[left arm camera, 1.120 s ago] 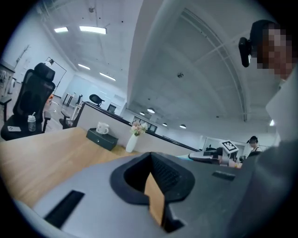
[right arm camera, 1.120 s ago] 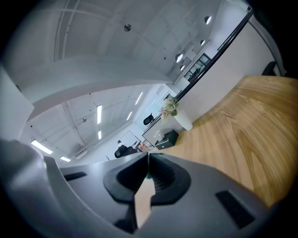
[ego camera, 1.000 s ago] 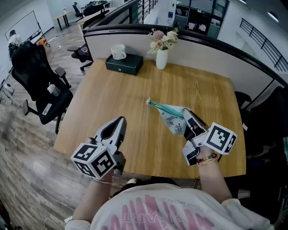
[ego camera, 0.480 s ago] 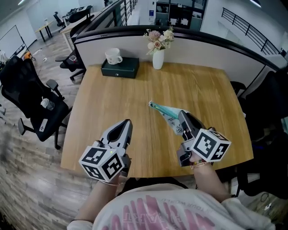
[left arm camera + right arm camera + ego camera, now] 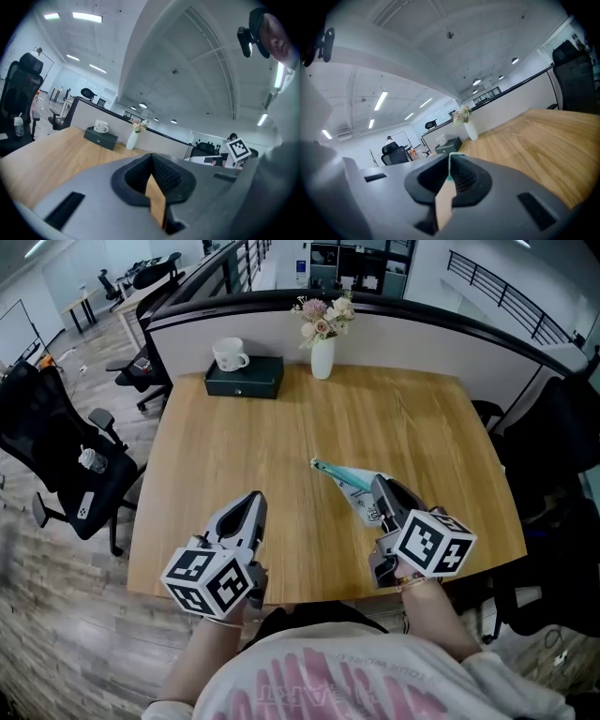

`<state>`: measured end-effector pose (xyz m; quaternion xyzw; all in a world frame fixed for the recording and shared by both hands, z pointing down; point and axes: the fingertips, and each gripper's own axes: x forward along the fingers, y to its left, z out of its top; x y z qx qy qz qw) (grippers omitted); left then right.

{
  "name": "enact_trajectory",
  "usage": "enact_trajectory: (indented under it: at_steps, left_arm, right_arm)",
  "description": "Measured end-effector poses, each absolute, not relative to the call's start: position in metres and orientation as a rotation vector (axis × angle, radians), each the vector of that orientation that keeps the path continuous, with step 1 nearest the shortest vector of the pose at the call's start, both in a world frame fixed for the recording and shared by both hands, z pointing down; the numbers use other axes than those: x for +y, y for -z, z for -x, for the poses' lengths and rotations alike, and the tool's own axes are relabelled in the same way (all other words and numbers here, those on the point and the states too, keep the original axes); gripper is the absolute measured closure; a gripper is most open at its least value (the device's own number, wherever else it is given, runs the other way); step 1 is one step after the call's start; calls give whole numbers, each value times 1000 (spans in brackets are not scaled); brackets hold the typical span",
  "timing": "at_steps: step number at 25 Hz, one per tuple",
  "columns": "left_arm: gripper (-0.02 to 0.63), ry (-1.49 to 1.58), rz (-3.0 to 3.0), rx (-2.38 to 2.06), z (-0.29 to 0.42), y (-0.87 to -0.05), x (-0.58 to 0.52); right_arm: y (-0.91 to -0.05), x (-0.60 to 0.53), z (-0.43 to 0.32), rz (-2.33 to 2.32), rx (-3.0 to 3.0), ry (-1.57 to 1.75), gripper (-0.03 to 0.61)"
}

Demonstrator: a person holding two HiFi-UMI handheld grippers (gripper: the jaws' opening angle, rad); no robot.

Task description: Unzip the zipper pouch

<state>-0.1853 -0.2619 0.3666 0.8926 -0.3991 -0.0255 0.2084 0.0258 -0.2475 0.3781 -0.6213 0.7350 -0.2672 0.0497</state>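
head: steeply down on table [image 5: 281,437] | gripper views: low, both facing vase [image 5: 132,139]

Right tool [image 5: 382,489] hides the near end of the pouch [image 5: 351,481] — zipper pull seemingly too small to tell.

Open desk [image 5: 234,446] across centre and left; box [image 5: 244,377], mug [image 5: 228,354] and vase [image 5: 322,357] crowd the far edge; zipper pouch [image 5: 354,488] occupies the near right.

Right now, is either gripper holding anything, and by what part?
The right gripper is shut on the zipper pouch, pinching its teal edge at the end nearest the person. The left gripper is shut and empty.
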Motion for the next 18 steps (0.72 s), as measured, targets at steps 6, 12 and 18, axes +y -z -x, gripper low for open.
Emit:
enact_trajectory:
  at_steps: [6,12,18]
  left_arm:
    - [611,78,-2457,-1126,183,-369,-252]
    - [611,92,-2443,-1145,174,-364,-248]
    - [611,102,-2432,-1158,167,-359,-246]
  right_arm:
    - [-380,-238,-35,1906,2250,829,569]
    - [-373,-231,-46,1902,2273,828,569]
    - [-363,-232,-59,1891,2285,819,569]
